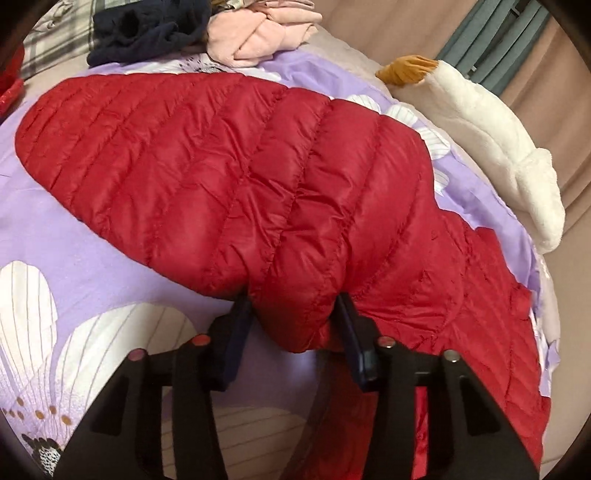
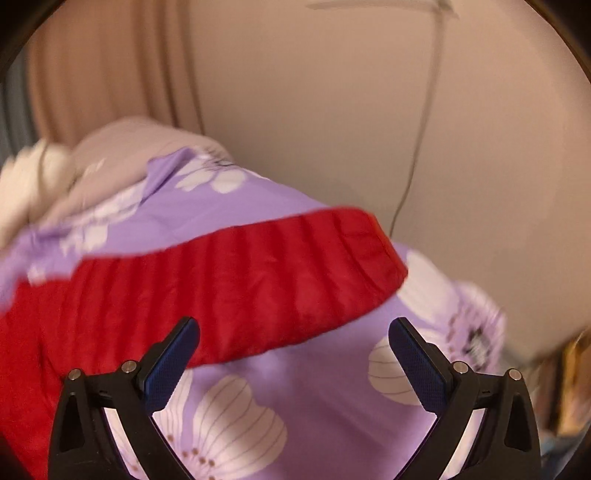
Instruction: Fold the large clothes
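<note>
A red quilted down jacket (image 1: 229, 173) lies on a purple flowered bedsheet (image 1: 55, 236). In the left wrist view my left gripper (image 1: 293, 306) has its jaws closed around a bunched puffy fold of the jacket at its near edge, lifting it slightly. In the right wrist view the jacket (image 2: 229, 280) shows as a long red band across the sheet (image 2: 295, 398). My right gripper (image 2: 293, 328) is open wide and empty, its left finger (image 2: 173, 362) over the jacket's near edge, its right finger (image 2: 417, 365) over bare sheet. The right view is motion-blurred.
A dark navy garment (image 1: 144, 33) and a pink garment (image 1: 262, 33) are piled at the far end of the bed. A white plush toy with an orange part (image 1: 498, 136) lies along the right edge. Beige wall and curtain (image 2: 332, 92) stand behind.
</note>
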{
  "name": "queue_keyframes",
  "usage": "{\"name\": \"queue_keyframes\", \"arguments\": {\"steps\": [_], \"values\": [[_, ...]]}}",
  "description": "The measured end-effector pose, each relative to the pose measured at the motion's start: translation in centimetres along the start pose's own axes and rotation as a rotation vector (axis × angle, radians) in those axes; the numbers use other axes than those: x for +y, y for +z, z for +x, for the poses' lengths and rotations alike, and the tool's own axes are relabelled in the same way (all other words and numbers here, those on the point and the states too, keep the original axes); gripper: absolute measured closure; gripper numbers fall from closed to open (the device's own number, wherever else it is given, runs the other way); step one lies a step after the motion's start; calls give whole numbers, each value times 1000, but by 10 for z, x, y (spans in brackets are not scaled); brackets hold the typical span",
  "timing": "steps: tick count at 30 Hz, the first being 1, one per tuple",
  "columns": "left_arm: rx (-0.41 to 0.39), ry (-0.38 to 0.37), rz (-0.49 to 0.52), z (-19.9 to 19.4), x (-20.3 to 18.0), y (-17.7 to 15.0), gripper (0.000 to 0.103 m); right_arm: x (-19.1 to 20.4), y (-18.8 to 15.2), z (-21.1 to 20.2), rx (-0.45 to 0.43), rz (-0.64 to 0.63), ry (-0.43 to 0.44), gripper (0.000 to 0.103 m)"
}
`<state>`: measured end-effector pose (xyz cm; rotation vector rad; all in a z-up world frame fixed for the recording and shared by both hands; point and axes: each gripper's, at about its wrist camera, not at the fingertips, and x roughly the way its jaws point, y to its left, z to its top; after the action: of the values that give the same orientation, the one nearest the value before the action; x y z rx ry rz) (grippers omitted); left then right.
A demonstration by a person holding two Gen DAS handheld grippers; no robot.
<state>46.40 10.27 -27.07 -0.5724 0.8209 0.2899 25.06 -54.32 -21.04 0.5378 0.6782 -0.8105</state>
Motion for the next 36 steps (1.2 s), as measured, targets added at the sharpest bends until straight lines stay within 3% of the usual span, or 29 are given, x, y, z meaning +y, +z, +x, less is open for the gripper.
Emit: {"name": "queue_keyframes", "arguments": {"steps": [3, 6, 8, 9, 10, 11, 12, 13, 14, 16, 17, 18, 21, 24, 27, 30, 34, 36], "values": [[-14, 13, -12, 2, 4, -1, 66, -29, 11, 12, 35, 149, 47, 9], [-16, 9, -30, 2, 14, -1, 72, -55, 15, 33, 95, 327, 171, 10], [-18, 11, -29, 1, 15, -1, 75, -69, 9, 49, 127, 451, 202, 29], [-21, 25, -10, -1, 16, 0, 76, -71, 6, 55, 143, 473, 200, 34], [-26, 42, -2, -1, 14, -1, 77, -74, 2, 62, 163, 493, 176, 48], [-31, 63, 0, -3, 15, -1, 77, -74, 0, 62, 156, 494, 158, 61], [-35, 95, -5, -5, 16, -1, 79, -71, -1, 60, 136, 479, 149, 64], [-40, 123, -11, -6, 17, 0, 83, -66, -1, 53, 115, 450, 141, 74], [-50, 170, -19, -8, 20, 1, 86, -62, 0, 49, 104, 425, 138, 88], [-70, 289, -11, -13, 29, 4, 88, -51, 4, 33, 76, 396, 134, 92], [-63, 318, 8, -12, 33, 5, 88, -49, 5, 22, 59, 379, 145, 92], [-50, 297, 20, -13, 40, 6, 88, -42, 9, 13, 45, 356, 158, 92], [-38, 228, -19, -16, 55, 10, 88, -5, 22, -20, -16, 224, 119, 92], [-38, 256, 7, -13, 50, 9, 89, 53, 29, -55, -61, 87, 121, 92], [-37, 267, 28, -11, 45, 10, 93, 114, 29, -86, -85, -21, 214, 92], [-27, 214, -8, -11, 54, 12, 94, 176, 17, -114, -129, -142, 273, 92], [-16, 164, -35, -12, 62, 16, 93, 282, -16, -156, -131, -294, 480, 92], [-24, 166, -29, -13, 62, 14, 91, 325, -34, -171, -128, -370, 531, 92]]}}
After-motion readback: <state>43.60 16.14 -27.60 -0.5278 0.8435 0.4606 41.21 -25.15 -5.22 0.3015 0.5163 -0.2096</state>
